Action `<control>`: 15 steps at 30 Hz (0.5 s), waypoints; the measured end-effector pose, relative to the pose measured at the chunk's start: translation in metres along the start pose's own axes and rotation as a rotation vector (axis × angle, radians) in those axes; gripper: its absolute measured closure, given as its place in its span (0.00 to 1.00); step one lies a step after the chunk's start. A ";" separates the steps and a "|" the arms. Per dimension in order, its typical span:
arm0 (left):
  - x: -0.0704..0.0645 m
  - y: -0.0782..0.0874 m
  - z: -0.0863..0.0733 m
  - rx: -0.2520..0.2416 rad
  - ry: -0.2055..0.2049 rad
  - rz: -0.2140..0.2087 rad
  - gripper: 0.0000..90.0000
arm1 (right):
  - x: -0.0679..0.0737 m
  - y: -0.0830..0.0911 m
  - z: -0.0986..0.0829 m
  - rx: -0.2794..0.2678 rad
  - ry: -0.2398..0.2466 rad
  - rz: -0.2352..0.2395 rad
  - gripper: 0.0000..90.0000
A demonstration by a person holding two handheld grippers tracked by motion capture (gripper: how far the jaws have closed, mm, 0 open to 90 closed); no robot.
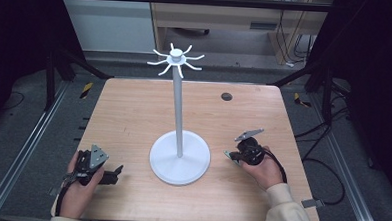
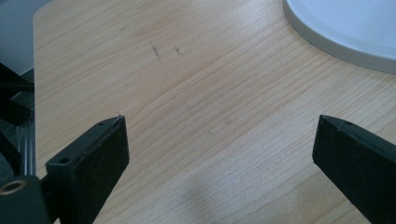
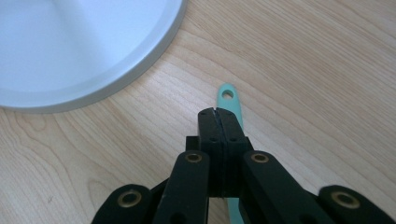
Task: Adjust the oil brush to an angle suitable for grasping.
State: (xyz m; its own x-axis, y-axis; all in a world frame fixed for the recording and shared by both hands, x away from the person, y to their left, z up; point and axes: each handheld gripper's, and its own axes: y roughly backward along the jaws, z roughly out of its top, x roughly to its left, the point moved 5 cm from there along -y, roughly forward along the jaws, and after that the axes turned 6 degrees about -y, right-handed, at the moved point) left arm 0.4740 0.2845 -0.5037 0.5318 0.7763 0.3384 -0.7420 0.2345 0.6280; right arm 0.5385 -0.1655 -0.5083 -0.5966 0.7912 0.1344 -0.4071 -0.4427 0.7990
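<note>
A white stand rises mid-table, with a round base [image 1: 180, 160], a thin pole [image 1: 178, 104] and a ring of hooks [image 1: 176, 60] at the top. My right gripper [image 1: 233, 154] is low over the table just right of the base [image 3: 70, 46], its jaws shut together [image 3: 217, 114]. A thin teal handle [image 3: 228, 95] with a hole at its end lies flat under those jaws and pokes out past them; the rest of it is hidden. My left gripper [image 1: 115, 174] rests near the front left edge, left of the base [image 2: 345, 28], open [image 2: 219, 140] over bare wood.
A small dark round hole [image 1: 226, 96] sits in the tabletop [image 1: 134, 113] at the back right. Black frame posts and cables stand around the table. The left table edge [image 2: 33, 93] is close to my left gripper.
</note>
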 end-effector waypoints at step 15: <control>0.000 0.001 0.000 -0.002 0.001 0.000 0.04 | -0.002 0.032 -0.008 0.098 0.038 -0.100 0.99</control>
State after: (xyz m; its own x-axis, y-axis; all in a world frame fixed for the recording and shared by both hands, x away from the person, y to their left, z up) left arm 0.4739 0.2850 -0.5031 0.5308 0.7773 0.3377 -0.7432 0.2354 0.6263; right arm 0.5210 -0.1849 -0.4876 -0.5832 0.8117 0.0305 -0.3974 -0.3179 0.8608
